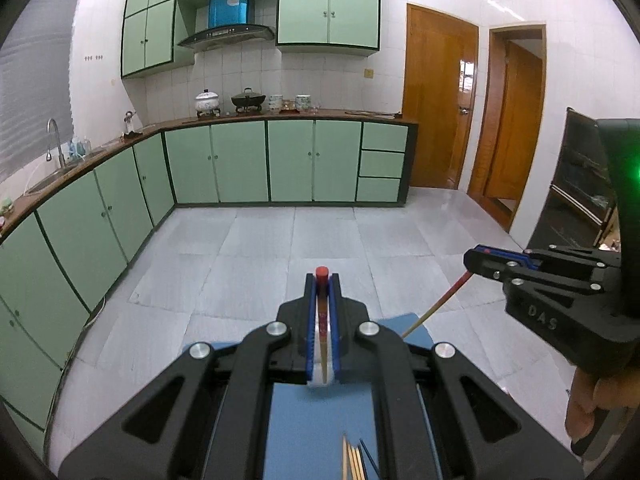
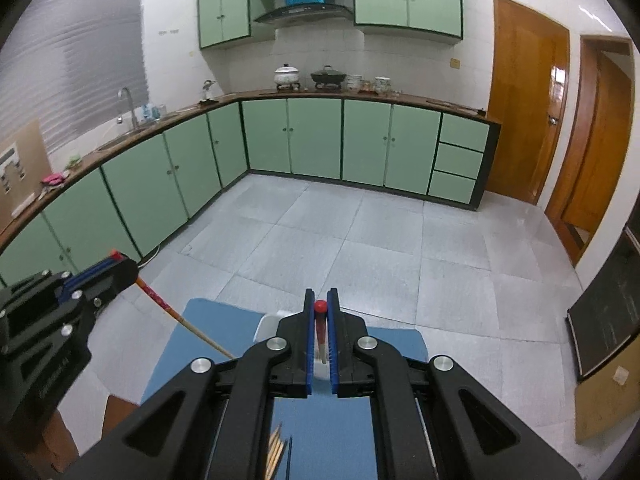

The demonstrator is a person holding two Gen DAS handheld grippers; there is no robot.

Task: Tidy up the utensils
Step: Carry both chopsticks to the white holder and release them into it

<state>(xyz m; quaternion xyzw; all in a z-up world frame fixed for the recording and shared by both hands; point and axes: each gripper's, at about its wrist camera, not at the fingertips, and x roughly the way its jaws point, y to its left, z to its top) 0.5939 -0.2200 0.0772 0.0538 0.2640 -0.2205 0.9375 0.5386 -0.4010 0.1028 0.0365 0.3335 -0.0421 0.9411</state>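
Over the blue mat point(image 1: 316, 420), the left wrist view shows the left gripper point(image 1: 322, 280) clamped on a chopstick point(image 1: 322, 320), its red tip poking out past the jaws and the shaft running back between the pads; gripped this near the end, I'd guess so the long part hangs free for lining up. More chopsticks point(image 1: 352, 460) lie loose on the mat below. Off to the side the right gripper point(image 1: 478, 256) pinches a second chopstick point(image 1: 436, 306), slanting down toward the mat, well apart from the first.

From the right wrist view, the right gripper point(image 2: 321, 304) is shut on its red-tipped stick, with a white tray point(image 2: 266, 326) at the mat's far edge just ahead. Beyond lies bare floor point(image 2: 380, 240), plenty of swinging room
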